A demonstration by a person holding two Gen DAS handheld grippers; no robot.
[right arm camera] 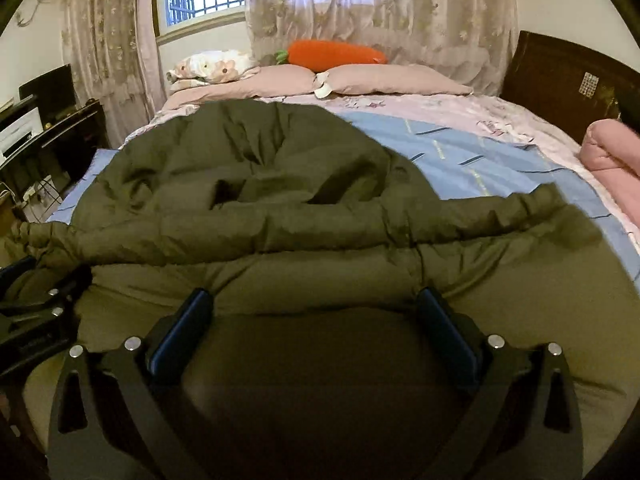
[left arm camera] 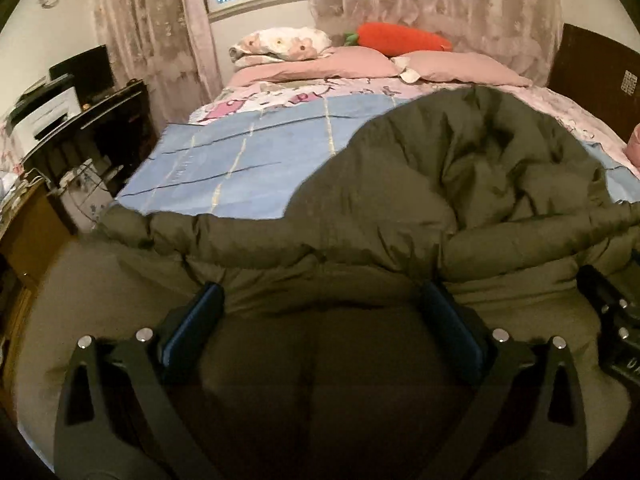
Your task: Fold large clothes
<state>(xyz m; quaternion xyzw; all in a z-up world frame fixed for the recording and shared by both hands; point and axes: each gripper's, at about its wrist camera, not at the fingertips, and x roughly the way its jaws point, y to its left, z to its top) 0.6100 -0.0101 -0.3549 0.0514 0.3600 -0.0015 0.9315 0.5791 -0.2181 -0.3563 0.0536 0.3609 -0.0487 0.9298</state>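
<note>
A large olive-green padded coat (left arm camera: 460,184) lies bunched on the near part of the bed, on a blue checked sheet (left arm camera: 240,160). It also shows in the right wrist view (right arm camera: 248,184). My left gripper (left arm camera: 324,300) is open, its blue-padded fingers (left arm camera: 200,320) spread wide over the coat's near edge. My right gripper (right arm camera: 316,304) is open too, its fingers (right arm camera: 444,324) spread over the coat's near edge further right. A sleeve (right arm camera: 552,208) stretches to the right across the sheet. The right gripper's body (left arm camera: 612,320) shows at the left view's right edge.
The bed (right arm camera: 460,116) has pink pillows (right arm camera: 392,80), a floral pillow (left arm camera: 280,46) and an orange carrot plush (left arm camera: 400,38) at the head. A dark desk with a printer (left arm camera: 52,116) stands left. A pink quilt (right arm camera: 612,156) lies on the right. A dark headboard (right arm camera: 568,76) is at the far right.
</note>
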